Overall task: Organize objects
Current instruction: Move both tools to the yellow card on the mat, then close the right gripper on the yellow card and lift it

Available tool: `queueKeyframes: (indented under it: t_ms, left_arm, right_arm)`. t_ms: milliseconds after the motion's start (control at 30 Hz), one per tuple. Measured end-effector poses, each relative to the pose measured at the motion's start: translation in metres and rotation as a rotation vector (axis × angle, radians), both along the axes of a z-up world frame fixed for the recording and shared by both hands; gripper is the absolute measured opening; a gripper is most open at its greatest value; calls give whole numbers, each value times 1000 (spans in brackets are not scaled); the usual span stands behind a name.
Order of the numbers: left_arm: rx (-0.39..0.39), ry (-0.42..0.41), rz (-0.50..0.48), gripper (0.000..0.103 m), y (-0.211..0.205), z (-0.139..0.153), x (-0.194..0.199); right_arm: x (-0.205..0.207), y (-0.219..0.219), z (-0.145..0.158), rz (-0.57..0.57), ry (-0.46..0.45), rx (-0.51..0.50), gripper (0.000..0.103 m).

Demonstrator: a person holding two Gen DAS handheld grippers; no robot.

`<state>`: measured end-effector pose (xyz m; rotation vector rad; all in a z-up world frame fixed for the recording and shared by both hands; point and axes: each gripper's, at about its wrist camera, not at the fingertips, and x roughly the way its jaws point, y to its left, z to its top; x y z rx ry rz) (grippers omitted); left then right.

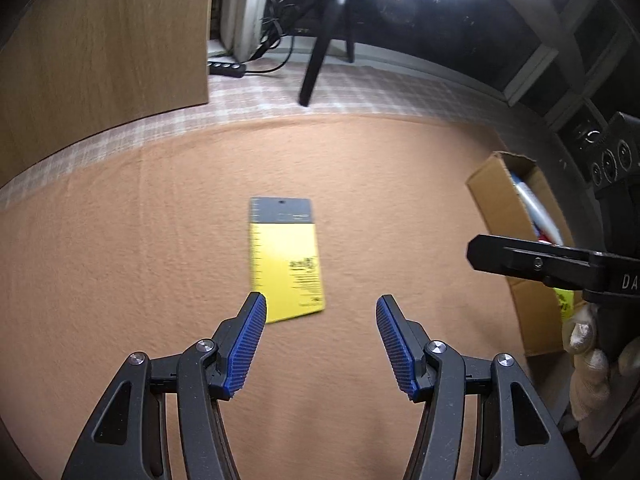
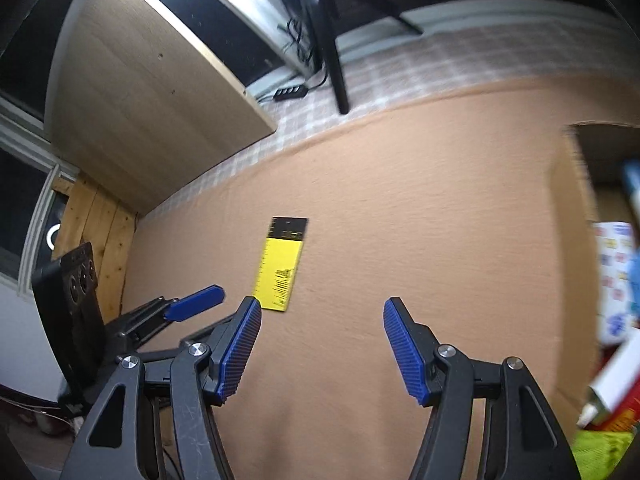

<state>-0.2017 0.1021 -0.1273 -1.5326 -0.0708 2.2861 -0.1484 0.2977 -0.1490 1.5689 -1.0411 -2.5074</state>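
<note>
Nearest in the left wrist view, the left gripper point(image 1: 321, 306) has its blue ribbed pads apart with nothing between them, angled down at the peach-coloured cloth covering the bench point(image 1: 160, 240). The right gripper point(image 2: 322, 308) is likewise spread and empty; both look readied for a pickup rather than carrying anything.

Just beyond the left gripper's left pad lies the flat yellow card with a grey top band and printed ruler marks point(image 1: 286, 260), alone on the cloth and lying flat. It is probably the next thing to be tidied away. Being so thin, it may need a fingertip slid under an edge.

To the right stands the open brown cardboard box point(image 1: 504, 216), already holding several packets, so it seems to be the collecting place.

Farther back, a checked cloth point(image 1: 360, 88), a light wooden panel point(image 1: 100, 48) and a black tripod leg point(image 1: 320, 52).
</note>
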Motion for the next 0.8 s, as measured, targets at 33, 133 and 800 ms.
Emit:
queueKeyframes:
  t_ms: [33, 133, 800]
  left_arm:
    - [-1, -2, 3, 61, -2, -2, -2]
    - [20, -12, 7, 61, -9, -8, -8]
    - [46, -55, -23, 60, -10, -40, -28]
  right_arm:
    - [-7, -4, -3, 6, -4, -6, 60]
    - [-23, -12, -11, 18, -19, -6, 60]
    - [-77, -42, -45, 56, -105, -22, 50]
